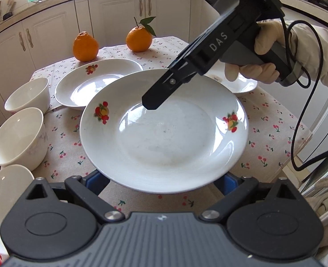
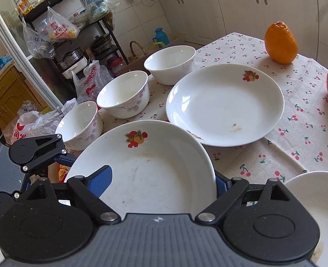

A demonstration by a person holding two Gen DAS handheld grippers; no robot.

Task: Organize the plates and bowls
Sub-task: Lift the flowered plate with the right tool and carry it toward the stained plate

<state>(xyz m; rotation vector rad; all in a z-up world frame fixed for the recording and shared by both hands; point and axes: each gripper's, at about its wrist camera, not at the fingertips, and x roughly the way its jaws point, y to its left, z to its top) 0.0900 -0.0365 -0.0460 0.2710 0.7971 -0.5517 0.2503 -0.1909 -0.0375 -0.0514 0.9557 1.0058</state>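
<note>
A white plate with fruit prints (image 1: 164, 138) (image 2: 155, 169) hangs above the cherry-print cloth and covers the rims of its neighbours. My left gripper (image 1: 162, 181) stands wide, with both blue fingers running under the plate's near rim and the tips hidden. One left finger (image 2: 62, 158) shows at the plate's left side. My right gripper (image 2: 161, 181) comes in from the far right, held by a gloved hand (image 1: 268, 51). One of its fingers (image 1: 155, 98) lies on the plate's inner surface. The other sits under the outer rim, so the plate is wedged between them.
A second plate (image 1: 92, 82) (image 2: 226, 104) lies behind and a third plate (image 1: 241, 84) (image 2: 315, 211) to the right. Three white bowls (image 2: 170, 64) (image 2: 123, 93) (image 2: 81, 124) line the table's left edge. Two oranges (image 1: 85, 46) (image 1: 139, 39) stand at the back. A black cable (image 1: 297, 133) hangs right.
</note>
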